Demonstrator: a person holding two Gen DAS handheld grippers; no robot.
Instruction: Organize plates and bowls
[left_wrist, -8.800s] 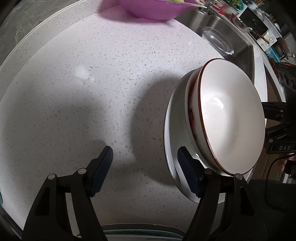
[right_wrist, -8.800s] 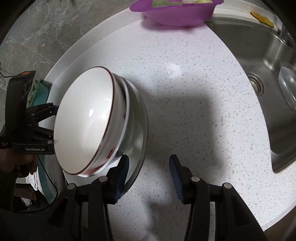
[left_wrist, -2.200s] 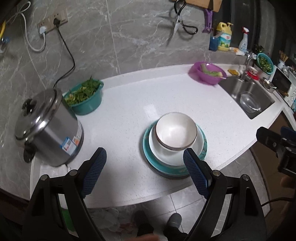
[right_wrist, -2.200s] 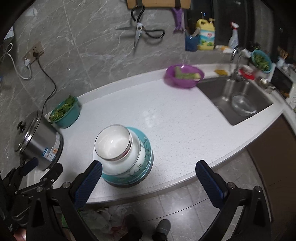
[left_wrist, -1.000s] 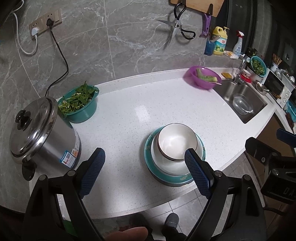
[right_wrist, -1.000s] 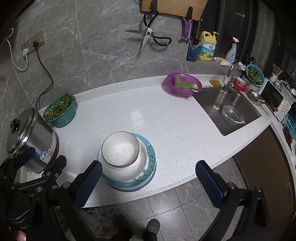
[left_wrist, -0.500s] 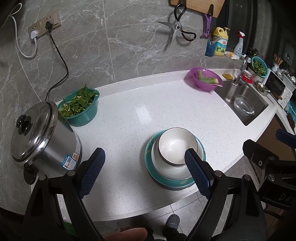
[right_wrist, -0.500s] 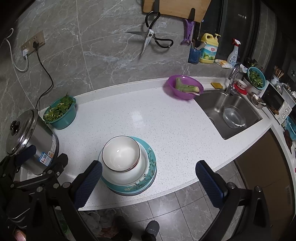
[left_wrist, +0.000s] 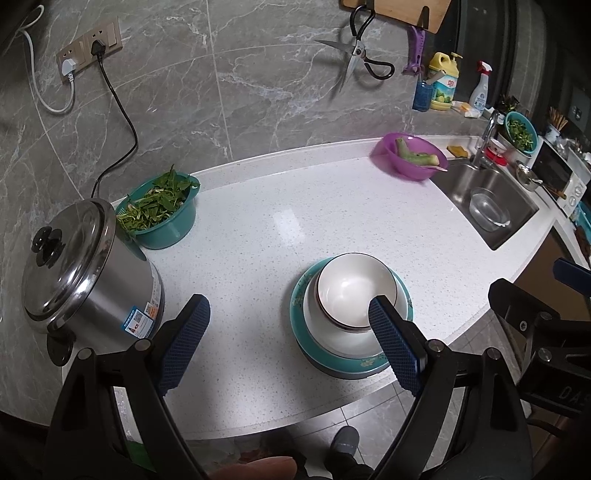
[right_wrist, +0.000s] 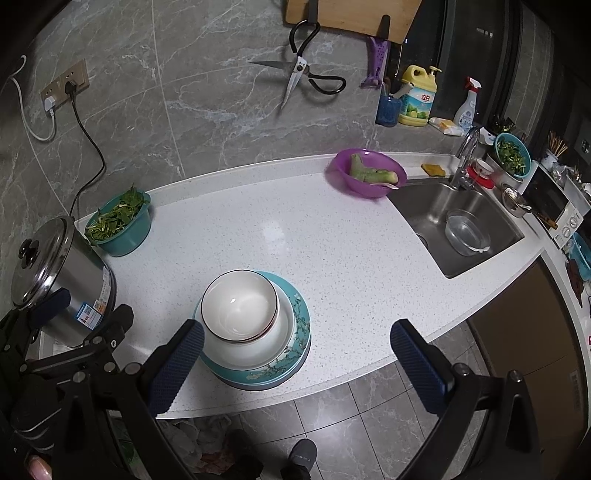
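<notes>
Left wrist view is showing the white brown-rimmed ceramic bowls nesting on the teal floral plates near the white speckled counter's front edge. Left gripper and right gripper are hanging spread, empty. Stacking appears complete; only withdrawal seems needed.

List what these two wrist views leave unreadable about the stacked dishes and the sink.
- Stack: how many plates and bowls lie under the top bowl; they nest, so only rims show in both views.
- Near edge of the stack, left wrist view: covered by a pad of the left tongs.
- Clear bowl in the sink: water or empty, too small and reflective.
- Sink drain, right wrist view: mostly hidden behind the sink's wall.
</notes>
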